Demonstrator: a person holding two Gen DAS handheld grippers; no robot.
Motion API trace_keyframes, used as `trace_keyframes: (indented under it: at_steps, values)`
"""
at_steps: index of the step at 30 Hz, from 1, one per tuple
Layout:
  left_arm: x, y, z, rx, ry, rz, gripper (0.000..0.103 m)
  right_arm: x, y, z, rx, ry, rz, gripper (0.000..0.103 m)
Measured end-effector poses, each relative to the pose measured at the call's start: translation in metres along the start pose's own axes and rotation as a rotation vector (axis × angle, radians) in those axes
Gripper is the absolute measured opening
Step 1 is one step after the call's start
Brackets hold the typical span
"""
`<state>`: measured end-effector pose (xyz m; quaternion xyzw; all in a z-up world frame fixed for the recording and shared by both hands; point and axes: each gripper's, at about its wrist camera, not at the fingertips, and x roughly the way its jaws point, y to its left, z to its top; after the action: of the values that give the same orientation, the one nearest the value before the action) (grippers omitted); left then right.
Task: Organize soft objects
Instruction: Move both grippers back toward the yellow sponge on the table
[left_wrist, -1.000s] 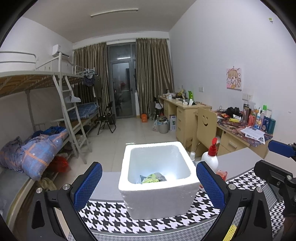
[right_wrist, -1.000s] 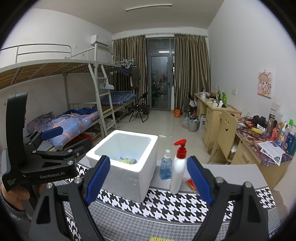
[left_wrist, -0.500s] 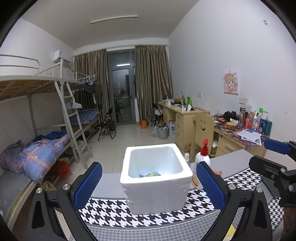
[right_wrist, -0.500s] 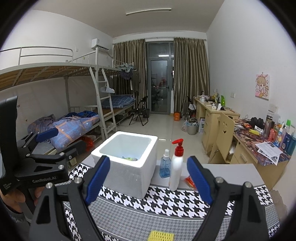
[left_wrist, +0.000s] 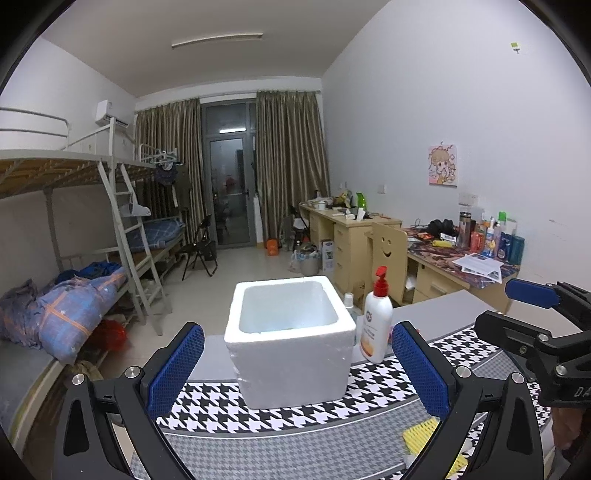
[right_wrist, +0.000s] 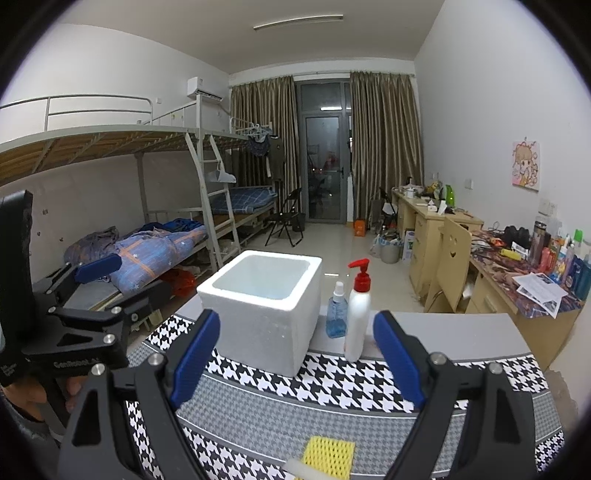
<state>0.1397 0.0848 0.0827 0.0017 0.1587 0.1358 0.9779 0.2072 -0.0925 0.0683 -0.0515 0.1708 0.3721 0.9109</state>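
A white foam box (left_wrist: 291, 362) (right_wrist: 258, 325) stands open-topped on the houndstooth mat (left_wrist: 258, 406) (right_wrist: 332, 380); its rim hides whatever lies inside. A yellow mesh sponge (right_wrist: 328, 452) (left_wrist: 421, 434) lies on the mat close in front of both grippers, with a white piece (right_wrist: 306, 470) beside it. My left gripper (left_wrist: 297, 332) (right_wrist: 125, 284) is open, back from the box, nothing between its blue pads. My right gripper (right_wrist: 297, 325) (left_wrist: 517, 314) is also open and empty, to the right of the left one.
A white pump bottle with a red top (left_wrist: 376, 325) (right_wrist: 356, 321) and a small blue bottle (right_wrist: 336, 317) stand right of the box. Beyond the table are bunk beds (right_wrist: 166, 243) on the left and cluttered desks (left_wrist: 461, 254) along the right wall.
Both grippers have drawn back from the box, which looks smaller and farther. The cloth inside it has dropped out of sight behind the rim. The yellow sponge has come into view.
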Motion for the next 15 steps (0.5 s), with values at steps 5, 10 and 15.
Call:
trace_keyframes:
  at_steps: [5, 10, 15]
  values:
    - [-0.005, -0.003, -0.006, -0.003, 0.001, -0.012, 0.102, -0.005, -0.003, -0.008, 0.004, 0.005, -0.004, 0.088]
    - [-0.01, -0.007, -0.011, -0.001, -0.009, -0.006, 0.102, -0.009, -0.006, -0.016, 0.007, 0.011, -0.008, 0.088]
    - [-0.014, -0.011, -0.015, -0.008, -0.015, -0.005, 0.102, -0.014, -0.009, -0.025, 0.008, 0.015, 0.0, 0.088]
